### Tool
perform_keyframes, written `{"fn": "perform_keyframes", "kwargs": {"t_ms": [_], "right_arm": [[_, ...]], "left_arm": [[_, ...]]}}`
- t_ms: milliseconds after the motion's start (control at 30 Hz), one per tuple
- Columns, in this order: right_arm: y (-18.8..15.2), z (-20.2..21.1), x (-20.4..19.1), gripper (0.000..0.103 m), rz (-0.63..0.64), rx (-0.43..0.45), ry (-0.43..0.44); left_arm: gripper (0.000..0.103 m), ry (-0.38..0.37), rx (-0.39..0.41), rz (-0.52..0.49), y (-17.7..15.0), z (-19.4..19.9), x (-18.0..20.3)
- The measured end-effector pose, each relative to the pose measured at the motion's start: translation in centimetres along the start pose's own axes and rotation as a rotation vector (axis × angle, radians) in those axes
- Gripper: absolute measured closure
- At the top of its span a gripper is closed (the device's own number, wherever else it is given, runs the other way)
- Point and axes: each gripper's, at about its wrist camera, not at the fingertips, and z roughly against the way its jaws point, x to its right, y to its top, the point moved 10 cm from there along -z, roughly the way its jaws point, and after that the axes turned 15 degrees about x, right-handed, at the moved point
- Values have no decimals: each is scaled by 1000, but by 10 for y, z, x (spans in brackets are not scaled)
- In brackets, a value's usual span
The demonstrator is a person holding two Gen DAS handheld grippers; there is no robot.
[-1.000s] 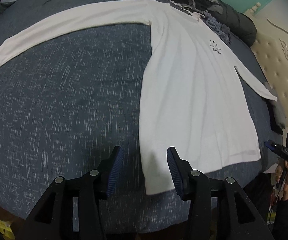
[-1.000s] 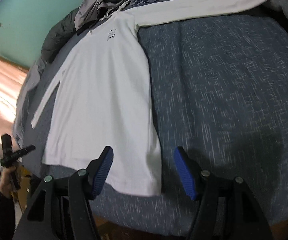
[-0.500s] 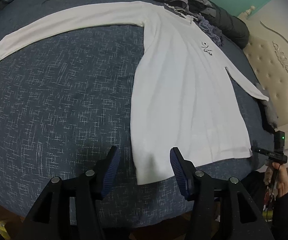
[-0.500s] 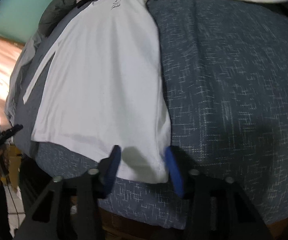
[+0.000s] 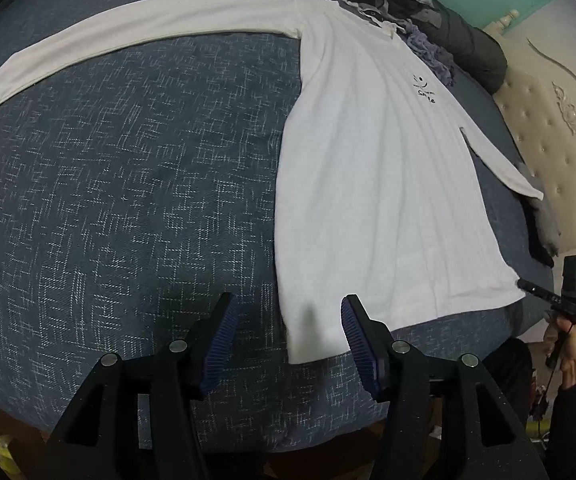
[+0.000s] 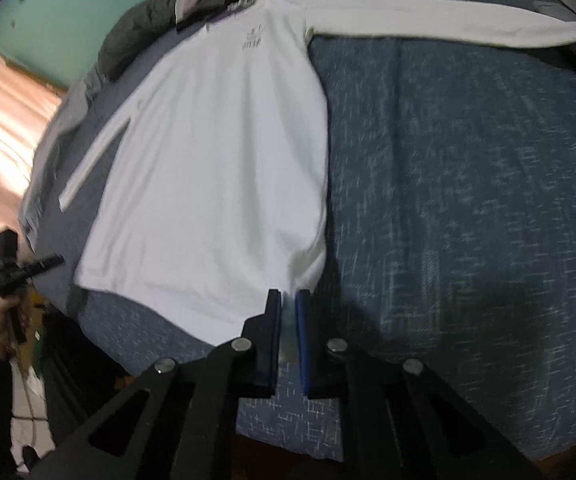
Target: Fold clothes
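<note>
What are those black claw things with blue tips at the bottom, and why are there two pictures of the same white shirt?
Those are two grippers, simple pinchers that a person holds, one in each hand. Each carries a camera looking along its fingers, so you get one picture from each hand. A white long-sleeved shirt lies spread flat on a dark blue speckled bedcover, with a heap of grey clothes beyond its collar. The left gripper is open, with the shirt's bottom corner between its blue pads. The right gripper is closing on the other bottom corner, pinching the cloth. At the edge of each picture you can see the hand that holds the other gripper.
</note>
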Motion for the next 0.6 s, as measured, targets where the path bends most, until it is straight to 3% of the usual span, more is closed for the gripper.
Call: {"fn": "perform_keyframes", "kwargs": {"t_ms": [367,600], "right_arm": [[44,10,8,96,-46,98,2],[47,15,15,96,-30,99,-12]], "left_arm": [[40,-27,-52,-42,-8,-9,17],[39,-2,-57,-25,-6,-11,10]]}}
